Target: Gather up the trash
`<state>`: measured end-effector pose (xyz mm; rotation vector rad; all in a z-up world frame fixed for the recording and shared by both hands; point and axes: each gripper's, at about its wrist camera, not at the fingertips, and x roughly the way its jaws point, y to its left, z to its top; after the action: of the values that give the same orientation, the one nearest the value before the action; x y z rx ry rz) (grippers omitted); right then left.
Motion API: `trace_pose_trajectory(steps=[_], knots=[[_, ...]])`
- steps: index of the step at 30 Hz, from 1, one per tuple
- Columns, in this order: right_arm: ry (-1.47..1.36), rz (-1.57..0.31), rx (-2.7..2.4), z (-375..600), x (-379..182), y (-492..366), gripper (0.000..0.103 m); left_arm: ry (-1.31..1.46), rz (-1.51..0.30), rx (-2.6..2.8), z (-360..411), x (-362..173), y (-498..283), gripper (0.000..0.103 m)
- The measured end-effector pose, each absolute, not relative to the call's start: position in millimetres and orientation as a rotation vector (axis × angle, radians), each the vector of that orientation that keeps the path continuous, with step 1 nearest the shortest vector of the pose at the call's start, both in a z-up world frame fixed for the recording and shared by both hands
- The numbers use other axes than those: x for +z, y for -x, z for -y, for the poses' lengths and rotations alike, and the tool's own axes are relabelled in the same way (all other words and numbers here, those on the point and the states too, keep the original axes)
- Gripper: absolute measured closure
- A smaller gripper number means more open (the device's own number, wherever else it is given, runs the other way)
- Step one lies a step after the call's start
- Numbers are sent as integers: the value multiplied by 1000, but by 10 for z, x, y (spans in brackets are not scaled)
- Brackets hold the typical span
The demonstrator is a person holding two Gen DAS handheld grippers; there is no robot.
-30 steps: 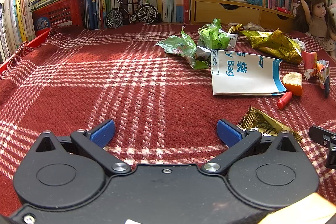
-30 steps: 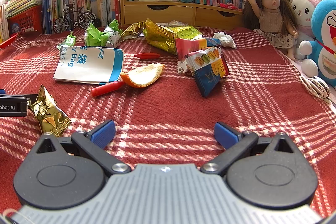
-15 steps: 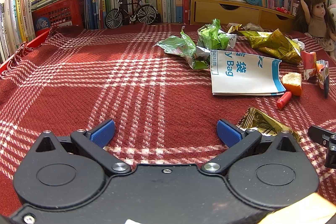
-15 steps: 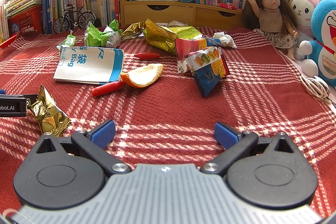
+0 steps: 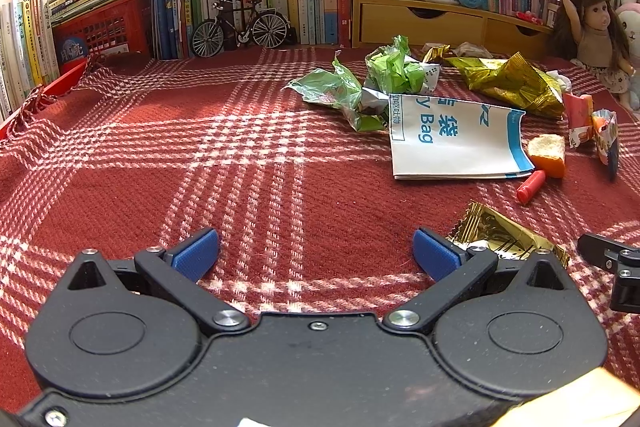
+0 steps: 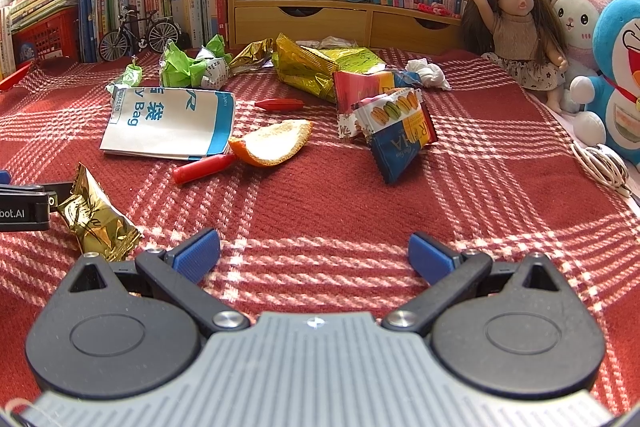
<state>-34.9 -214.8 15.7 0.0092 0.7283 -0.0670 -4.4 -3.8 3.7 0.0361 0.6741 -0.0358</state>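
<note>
While both of your grippers hover low over the red plaid woven blanket, each holds nothing: left gripper and right gripper with blue pads spread wide. You have two red crayon-like sticks, two gold foil wrappers, one white-and-blue paper bag and one orange peel toward the blanket's middle. Books line the far edge. One small gold wrapper lies just beside your left gripper's right finger.
</note>
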Motion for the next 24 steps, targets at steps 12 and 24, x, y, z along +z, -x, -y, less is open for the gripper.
trace_pose_trajectory(steps=[12, 24], knots=[[-27, -737, -69, 2159, 133, 329, 0, -36, -677, -36, 19, -4, 27, 0], [-77, -749, -17, 2213, 217, 392, 0, 29, -690, -93, -139, 90, 55, 3]])
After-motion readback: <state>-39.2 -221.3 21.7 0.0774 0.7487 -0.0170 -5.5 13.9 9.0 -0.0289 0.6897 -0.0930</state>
